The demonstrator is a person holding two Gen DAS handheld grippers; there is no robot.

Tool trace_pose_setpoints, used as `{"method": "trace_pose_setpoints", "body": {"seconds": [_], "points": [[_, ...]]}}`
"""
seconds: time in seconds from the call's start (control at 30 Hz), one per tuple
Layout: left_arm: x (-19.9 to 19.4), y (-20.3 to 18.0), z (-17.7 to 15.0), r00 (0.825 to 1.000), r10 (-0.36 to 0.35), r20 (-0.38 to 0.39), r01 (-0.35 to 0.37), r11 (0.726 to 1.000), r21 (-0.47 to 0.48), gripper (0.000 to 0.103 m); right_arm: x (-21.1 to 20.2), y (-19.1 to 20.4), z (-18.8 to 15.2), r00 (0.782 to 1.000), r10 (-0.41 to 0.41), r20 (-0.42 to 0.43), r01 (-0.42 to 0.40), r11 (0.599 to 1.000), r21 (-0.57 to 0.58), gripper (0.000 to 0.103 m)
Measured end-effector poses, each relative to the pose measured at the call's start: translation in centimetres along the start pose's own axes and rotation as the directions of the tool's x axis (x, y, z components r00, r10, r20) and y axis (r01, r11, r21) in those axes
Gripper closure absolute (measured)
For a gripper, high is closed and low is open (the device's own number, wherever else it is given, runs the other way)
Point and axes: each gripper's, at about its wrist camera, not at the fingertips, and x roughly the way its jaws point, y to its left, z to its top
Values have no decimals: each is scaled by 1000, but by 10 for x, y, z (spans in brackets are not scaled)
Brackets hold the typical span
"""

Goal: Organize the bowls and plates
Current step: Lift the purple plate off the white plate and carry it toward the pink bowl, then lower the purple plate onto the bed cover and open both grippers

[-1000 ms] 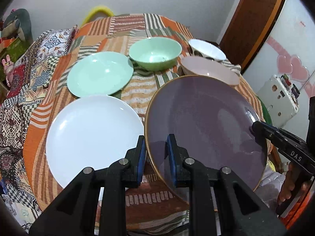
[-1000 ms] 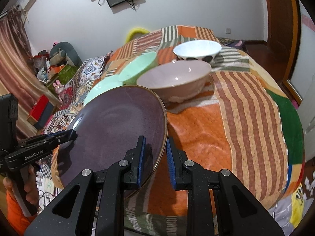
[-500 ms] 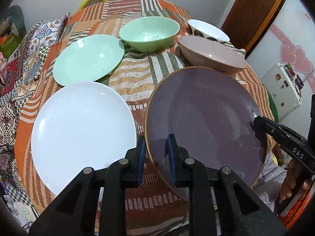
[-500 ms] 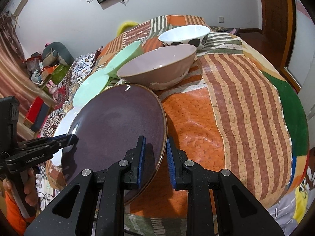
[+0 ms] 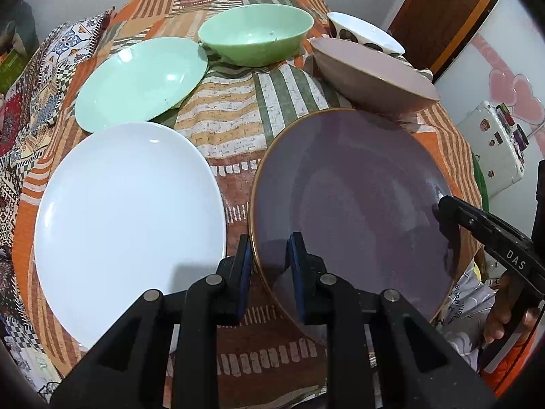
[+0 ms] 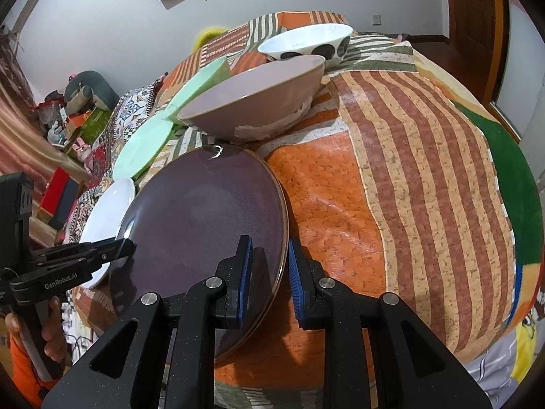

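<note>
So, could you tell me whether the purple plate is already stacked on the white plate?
No, the purple plate sits beside the white plate, with patterned tablecloth showing between them.

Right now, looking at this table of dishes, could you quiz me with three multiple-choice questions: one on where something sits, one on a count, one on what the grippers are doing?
1. What lies directly left of the purple plate?
A. white plate
B. spotted bowl
C. green bowl

2. How many bowls are on the table?
A. one
B. three
C. five

3. How is the purple plate held?
A. by no gripper
B. by the left gripper only
C. by both grippers

Answers:
1 A, the white plate lies beside it.
2 B, green bowl, mauve bowl, spotted bowl.
3 C, left gripper and right gripper each straddle its rim.
</note>
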Motion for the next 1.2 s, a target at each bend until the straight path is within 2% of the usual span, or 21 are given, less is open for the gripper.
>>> {"method": "trace_pose_setpoints", "body": {"seconds": [0.17,0.27,0.43,0.53,0.77,0.9,1.03,1.2], "points": [[1,5,1,999,-37,-7,36,999,-36,82,2,3,0,1000,-9,-8,9,1000,-13,81],[-1,3,-1,1000,-22,0,22,1000,-22,82,5,5,1,1000,-8,-15,8,1000,-14,81],[-18,-5,-3,998,15,62,-16,999,27,82,0,5,1,1000,-13,-7,13,1000,-18,80],[-27,-4,-3,996,15,83,-17,1000,24,82,-9,5,1,999,-30,22,31,999,-27,75],[-58,-1,-3,986,24,164,-26,1000,10,80,-30,14,5,996,-39,84,45,997,-65,73],[-85,3,-4,969,43,242,-46,999,6,79,-43,25,9,992,-21,126,32,995,-91,71],[-111,10,-7,948,55,314,-56,998,-6,66,-52,42,16,987,3,162,18,992,-128,71],[-139,23,-12,917,85,389,-80,996,-29,60,-61,68,26,977,45,211,-6,983,-184,68]]}}
